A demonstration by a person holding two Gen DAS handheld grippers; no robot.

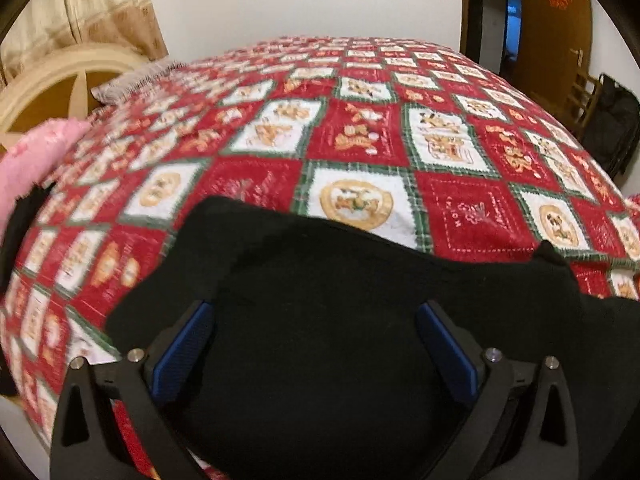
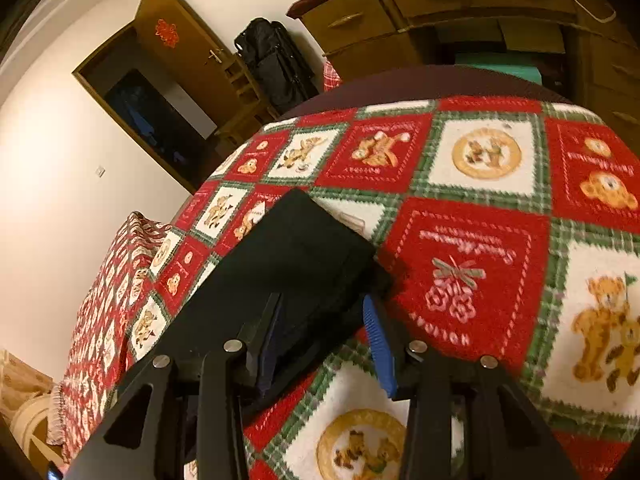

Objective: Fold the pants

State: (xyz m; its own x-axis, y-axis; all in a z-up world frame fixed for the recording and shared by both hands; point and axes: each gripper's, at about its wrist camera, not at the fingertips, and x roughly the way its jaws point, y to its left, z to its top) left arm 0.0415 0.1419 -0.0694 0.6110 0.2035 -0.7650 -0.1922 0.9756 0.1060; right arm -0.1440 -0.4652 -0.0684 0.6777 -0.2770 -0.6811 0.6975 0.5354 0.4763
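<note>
Black pants (image 1: 320, 300) lie on a bed with a red, white and green patterned blanket (image 1: 360, 128). In the left wrist view my left gripper (image 1: 316, 320) is open, its blue pads (image 1: 188, 344) spread wide over the black cloth. In the right wrist view the pants (image 2: 296, 256) form a flat folded strip that runs to the lower left. My right gripper (image 2: 322, 312) is open, with the end of the strip lying between its blue pads (image 2: 380, 352). Whether the pads touch the cloth is unclear.
A pink cloth (image 1: 36, 160) and a cream bed frame (image 1: 60, 76) are at the left. A wooden door (image 2: 180, 56), a black bag (image 2: 276, 60) and a wooden dresser (image 2: 460, 12) stand past the bed's edge (image 2: 400, 84).
</note>
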